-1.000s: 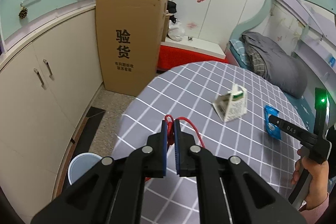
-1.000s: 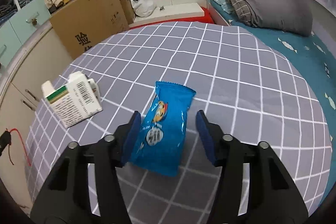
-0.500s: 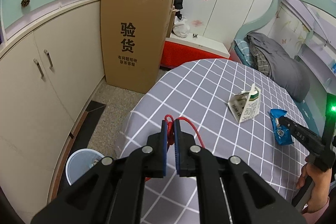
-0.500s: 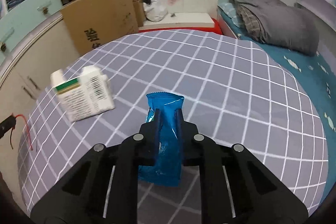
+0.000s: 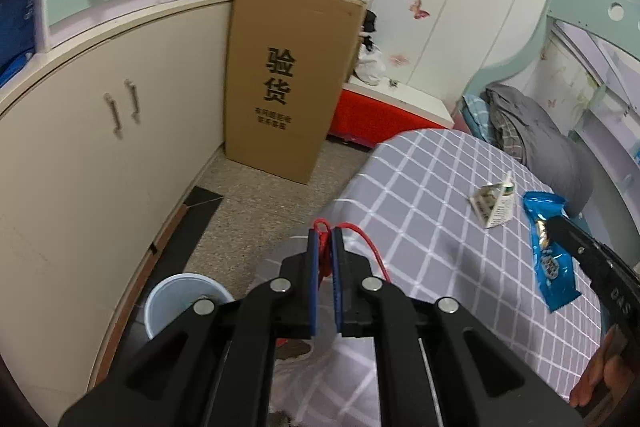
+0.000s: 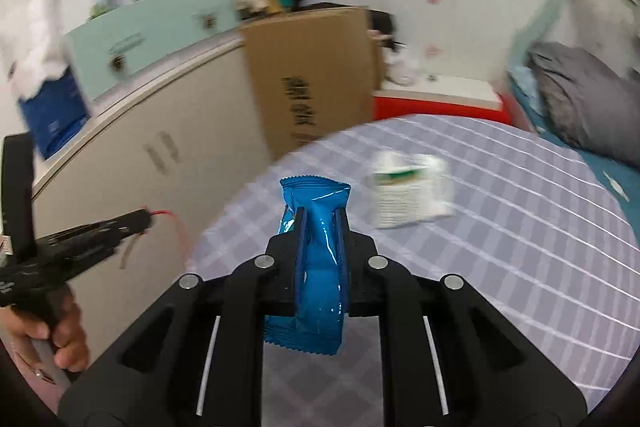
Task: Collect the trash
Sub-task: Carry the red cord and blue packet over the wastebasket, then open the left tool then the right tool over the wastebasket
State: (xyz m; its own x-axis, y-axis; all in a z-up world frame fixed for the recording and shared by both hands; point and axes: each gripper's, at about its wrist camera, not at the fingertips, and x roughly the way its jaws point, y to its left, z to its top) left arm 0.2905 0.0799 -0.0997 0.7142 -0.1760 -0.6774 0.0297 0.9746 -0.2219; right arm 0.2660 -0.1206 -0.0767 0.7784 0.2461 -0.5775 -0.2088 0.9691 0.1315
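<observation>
Pinching a blue wrapper [image 6: 320,227] — right gripper [image 6: 321,217]; left gripper [image 5: 325,239] clamps red wire [image 5: 362,239].

My right wrist view is smeared with motion blur: the white carton [image 6: 408,193] on the desk [image 6: 520,227] is a pale smudge and I can't read its print, nor the characters on the cardboard box [image 6: 312,83]. The blue wrapper [image 6: 320,259] has its middle hidden behind my right tongs [image 6: 320,223]. In the left wrist view my left tongs [image 5: 325,247] cover part of the red wire [image 5: 370,247], and the bucket [image 5: 176,301] sits partly behind them.
</observation>
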